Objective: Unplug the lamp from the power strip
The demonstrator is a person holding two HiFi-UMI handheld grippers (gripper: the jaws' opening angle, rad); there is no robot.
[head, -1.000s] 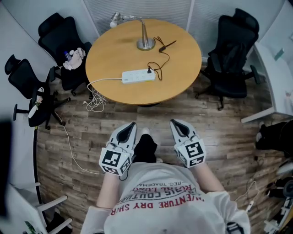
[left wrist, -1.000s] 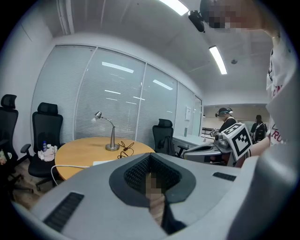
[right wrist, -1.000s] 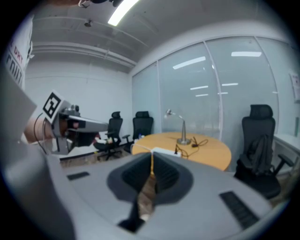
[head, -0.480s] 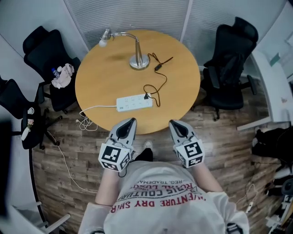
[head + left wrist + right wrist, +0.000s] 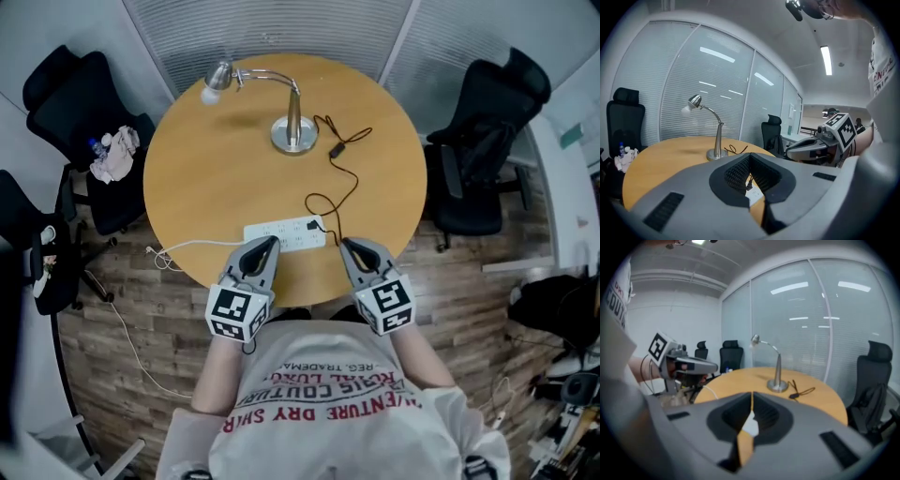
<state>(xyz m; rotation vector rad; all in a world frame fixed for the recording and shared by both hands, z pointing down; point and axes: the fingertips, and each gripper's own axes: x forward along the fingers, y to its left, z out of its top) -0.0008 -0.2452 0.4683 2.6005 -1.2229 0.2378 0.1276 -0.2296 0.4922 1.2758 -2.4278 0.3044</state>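
The lamp [image 5: 293, 134] is shiny metal, the power strip [image 5: 284, 234] plastic, the table [image 5: 206, 178] smooth wood.

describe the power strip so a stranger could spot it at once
Find the round wooden table. Near its front edge, away from the lamp, lies the power strip: a flat white bar with a black plug in its right end.

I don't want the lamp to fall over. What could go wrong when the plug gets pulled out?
The strip lies near the edge of the table with nothing holding it, so pulling the plug alone may drag it off. The cord loops back to the lamp; a yank on the cord might tug the lamp over.
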